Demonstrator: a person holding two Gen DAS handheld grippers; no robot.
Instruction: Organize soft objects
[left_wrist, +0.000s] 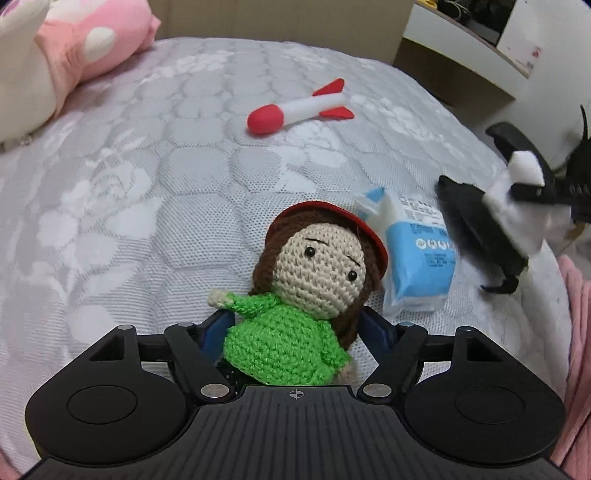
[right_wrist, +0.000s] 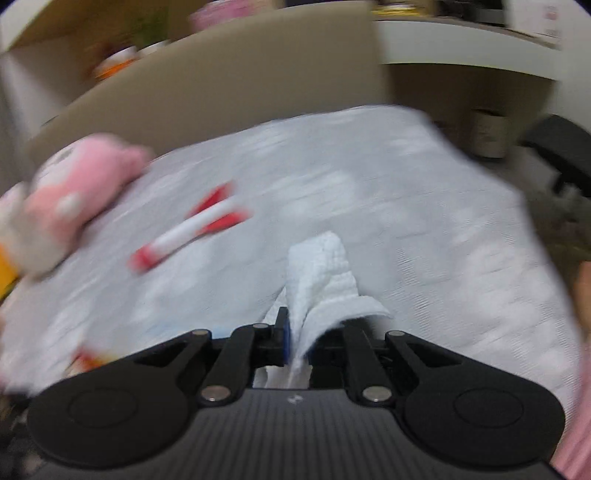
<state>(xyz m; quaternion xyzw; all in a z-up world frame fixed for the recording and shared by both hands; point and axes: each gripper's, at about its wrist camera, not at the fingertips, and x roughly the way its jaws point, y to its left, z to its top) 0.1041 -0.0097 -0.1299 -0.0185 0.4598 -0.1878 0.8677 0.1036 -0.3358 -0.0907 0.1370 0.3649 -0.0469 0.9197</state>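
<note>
doll (left_wrist: 295, 295) on bed (left_wrist: 147, 184), packet (left_wrist: 417, 251) right, rocket (left_wrist: 299, 107) behind

White cloth (right_wrist: 321, 273) in right claw (right_wrist: 297, 332) (clamped tight) above grey mattress (right_wrist: 424, 229), foam rocket (right_wrist: 188, 229) beyond

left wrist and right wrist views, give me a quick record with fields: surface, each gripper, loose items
surface: quilted grey mattress
left gripper: crochet doll in green top lies between its blue pads; whether they press on it cannot be told
right gripper: shut on a white cloth
loose items: red and white foam rocket; blue and white tissue pack beside the doll's head
far corner: pink plush toy
right wrist view: motion-blurred
</note>
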